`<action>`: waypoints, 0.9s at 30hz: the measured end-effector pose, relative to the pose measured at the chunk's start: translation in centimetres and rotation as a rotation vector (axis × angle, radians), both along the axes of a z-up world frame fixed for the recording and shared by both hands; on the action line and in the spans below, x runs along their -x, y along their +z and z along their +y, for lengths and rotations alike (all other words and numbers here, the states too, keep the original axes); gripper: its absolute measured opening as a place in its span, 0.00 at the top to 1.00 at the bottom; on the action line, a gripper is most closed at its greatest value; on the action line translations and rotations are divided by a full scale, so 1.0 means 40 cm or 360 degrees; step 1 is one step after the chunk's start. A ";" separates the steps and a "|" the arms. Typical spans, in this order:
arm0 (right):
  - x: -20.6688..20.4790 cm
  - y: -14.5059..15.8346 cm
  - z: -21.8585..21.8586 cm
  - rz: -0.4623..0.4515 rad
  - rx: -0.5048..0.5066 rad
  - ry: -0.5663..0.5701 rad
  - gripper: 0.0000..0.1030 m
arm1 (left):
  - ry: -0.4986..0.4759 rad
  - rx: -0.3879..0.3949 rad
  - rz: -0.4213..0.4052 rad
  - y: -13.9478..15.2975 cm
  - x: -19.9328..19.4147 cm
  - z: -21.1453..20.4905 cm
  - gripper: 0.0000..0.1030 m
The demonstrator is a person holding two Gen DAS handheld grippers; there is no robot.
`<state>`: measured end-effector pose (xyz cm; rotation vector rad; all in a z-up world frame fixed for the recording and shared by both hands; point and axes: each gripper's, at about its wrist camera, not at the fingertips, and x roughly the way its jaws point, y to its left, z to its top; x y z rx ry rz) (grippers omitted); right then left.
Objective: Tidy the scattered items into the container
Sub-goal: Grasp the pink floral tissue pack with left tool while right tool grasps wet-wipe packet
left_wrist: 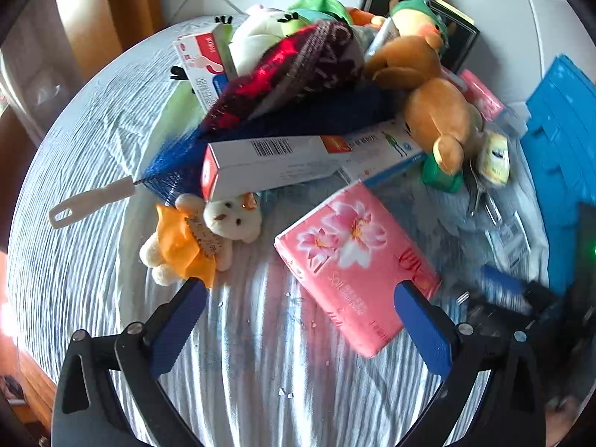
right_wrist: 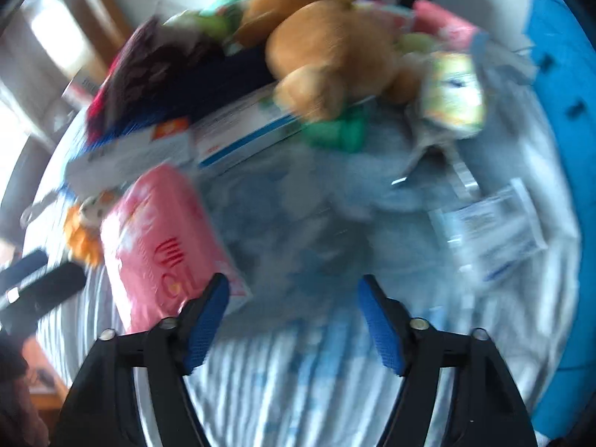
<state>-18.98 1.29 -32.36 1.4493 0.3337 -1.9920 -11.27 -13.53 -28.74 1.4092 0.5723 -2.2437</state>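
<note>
A pile of items lies on the striped cloth: a pink tissue pack point(left_wrist: 354, 260), a small white bear in an orange outfit point(left_wrist: 197, 238), a long white box point(left_wrist: 298, 160), a red knit hat point(left_wrist: 294, 70), a brown plush point(left_wrist: 436, 108) and a blue brush point(left_wrist: 123, 186). The blue container point(left_wrist: 562, 156) stands at the right. My left gripper point(left_wrist: 301, 298) is open and empty, its right finger over the tissue pack's corner. My right gripper point(right_wrist: 292, 287) is open and empty over the cloth, right of the tissue pack point(right_wrist: 160, 238). The right wrist view is blurred.
A clear plastic packet point(right_wrist: 491, 234) and metal clips point(left_wrist: 484, 197) lie near the container point(right_wrist: 558, 149). A small yellow pouch point(left_wrist: 495, 156) sits beside the brown plush. More plush toys and a dark box point(left_wrist: 428, 15) crowd the far side. The round table's edge curves at left.
</note>
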 end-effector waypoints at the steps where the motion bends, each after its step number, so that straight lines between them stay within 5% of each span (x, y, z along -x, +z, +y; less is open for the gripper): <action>1: -0.017 0.000 -0.005 -0.0029 0.0039 0.0050 0.33 | 0.0016 -0.0008 0.0004 0.000 0.000 0.000 0.00; 4: -0.038 0.005 0.025 -0.0023 0.0041 0.0034 0.33 | 0.0020 -0.0031 -0.0004 -0.016 0.015 0.021 0.00; 7: 0.009 0.016 0.113 0.0095 -0.0056 -0.0193 0.31 | 0.0023 0.0014 -0.0061 -0.042 0.038 0.047 0.00; 10: 0.086 0.018 0.215 0.0138 -0.0145 -0.0473 0.16 | 0.0023 -0.0030 -0.0142 -0.088 0.060 0.057 0.00; 16: 0.192 -0.017 0.298 0.0055 -0.0192 -0.0753 0.15 | 0.0046 -0.0071 -0.0307 -0.170 0.100 0.058 0.00; 20: 0.234 -0.041 0.288 -0.0009 -0.0145 -0.0829 0.01 | 0.0026 -0.0055 -0.0413 -0.210 0.116 0.066 0.00; 24: 0.253 -0.050 0.248 0.0023 -0.0145 -0.0831 0.01 | 0.0053 -0.0070 -0.0393 -0.216 0.113 0.063 0.00; 27: 0.250 -0.061 0.215 0.0056 -0.0174 -0.0805 0.13 | 0.0063 -0.0058 -0.0378 -0.216 0.108 0.064 0.00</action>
